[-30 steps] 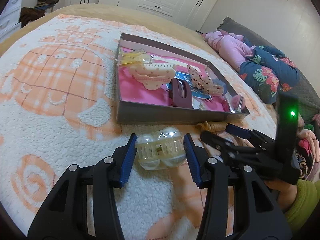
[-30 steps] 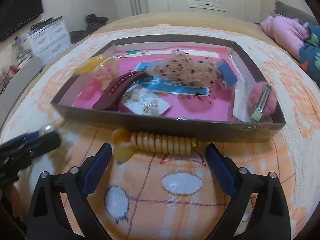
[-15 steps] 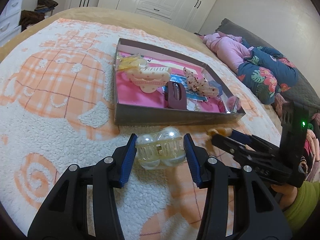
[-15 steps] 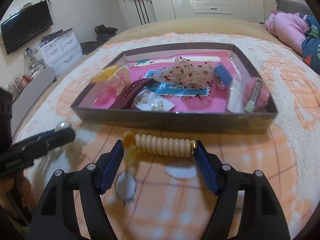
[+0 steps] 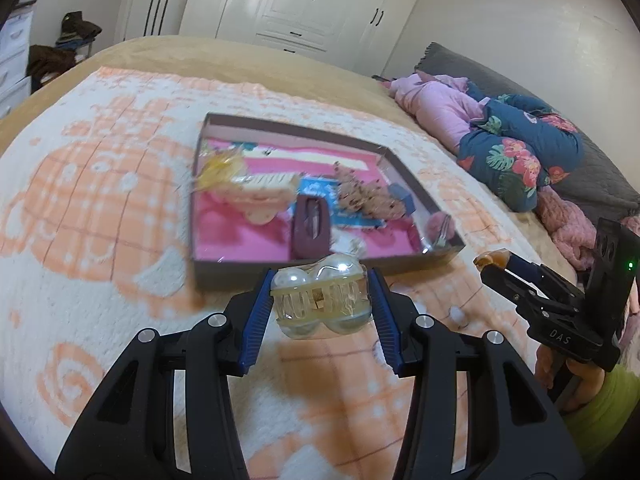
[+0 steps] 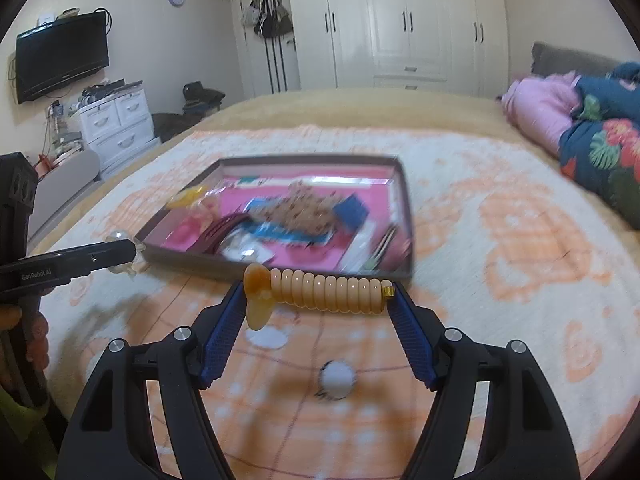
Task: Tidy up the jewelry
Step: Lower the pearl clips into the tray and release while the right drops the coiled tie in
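Observation:
My left gripper (image 5: 319,303) is shut on a clear pearl hair claw (image 5: 320,300) and holds it above the blanket, just in front of the brown tray (image 5: 240,272). My right gripper (image 6: 318,300) is shut on a peach spiral hair tie (image 6: 324,290) with an amber charm, lifted in front of the tray (image 6: 192,258). The tray holds several hair accessories on a pink liner: a cream claw clip (image 5: 264,196), a maroon clip (image 5: 312,226), a floral bow (image 5: 364,196). Each gripper shows at the edge of the other's view.
The tray lies on an orange-and-white blanket (image 5: 100,208) on a bed. Folded pink and blue floral clothes (image 5: 516,152) lie at the right. White wardrobes (image 6: 400,24) stand behind; a drawer unit (image 6: 116,124) and a wall TV stand at the left.
Both grippers have risen off the blanket with their items. The right gripper closed on the spiral hair tie and lifted it; the left lifted the pearl claw.

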Available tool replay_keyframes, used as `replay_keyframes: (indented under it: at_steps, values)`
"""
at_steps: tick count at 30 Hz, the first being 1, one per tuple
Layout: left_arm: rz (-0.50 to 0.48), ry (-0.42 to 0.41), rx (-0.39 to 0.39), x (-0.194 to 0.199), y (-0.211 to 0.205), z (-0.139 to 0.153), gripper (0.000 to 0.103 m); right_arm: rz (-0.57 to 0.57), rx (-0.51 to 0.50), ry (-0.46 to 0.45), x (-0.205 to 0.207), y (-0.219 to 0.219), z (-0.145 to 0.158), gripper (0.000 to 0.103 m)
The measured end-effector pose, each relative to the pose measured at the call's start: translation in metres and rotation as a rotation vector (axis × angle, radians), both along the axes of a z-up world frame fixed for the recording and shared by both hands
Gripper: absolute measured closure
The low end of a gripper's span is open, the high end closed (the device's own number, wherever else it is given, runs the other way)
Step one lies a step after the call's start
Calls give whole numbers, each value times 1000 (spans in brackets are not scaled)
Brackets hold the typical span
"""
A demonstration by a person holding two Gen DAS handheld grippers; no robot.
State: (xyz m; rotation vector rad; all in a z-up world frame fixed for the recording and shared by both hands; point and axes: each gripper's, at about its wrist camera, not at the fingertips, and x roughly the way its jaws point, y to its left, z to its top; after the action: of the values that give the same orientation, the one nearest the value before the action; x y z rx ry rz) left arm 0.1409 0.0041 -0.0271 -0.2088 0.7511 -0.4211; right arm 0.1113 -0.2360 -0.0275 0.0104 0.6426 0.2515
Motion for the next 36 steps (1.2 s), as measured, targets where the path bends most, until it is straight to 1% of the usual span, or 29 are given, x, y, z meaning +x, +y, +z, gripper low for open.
replay_keyframes:
  at_steps: [10, 16, 21, 25, 29, 36]
  values:
    - [-40, -73, 16, 20, -30, 25, 64, -44, 9, -73, 13, -17, 23, 34]
    - [-56, -90, 29, 37, -43, 30, 64, -57, 0, -104, 27, -19, 33, 34]
    - [-50, -98, 32, 53, -49, 32, 64, -61, -12, -117, 39, -17, 35, 34]
    - [-45, -92, 43, 69, -52, 31, 64, -54, -31, -115, 50, -13, 33, 33]
    - [-45, -76, 58, 87, -57, 27, 64, -41, -54, -92, 63, -6, 23, 33]
    - [-50, -32, 84, 111, -63, 12, 64, 14, -92, -14, 82, 16, -5, 33]
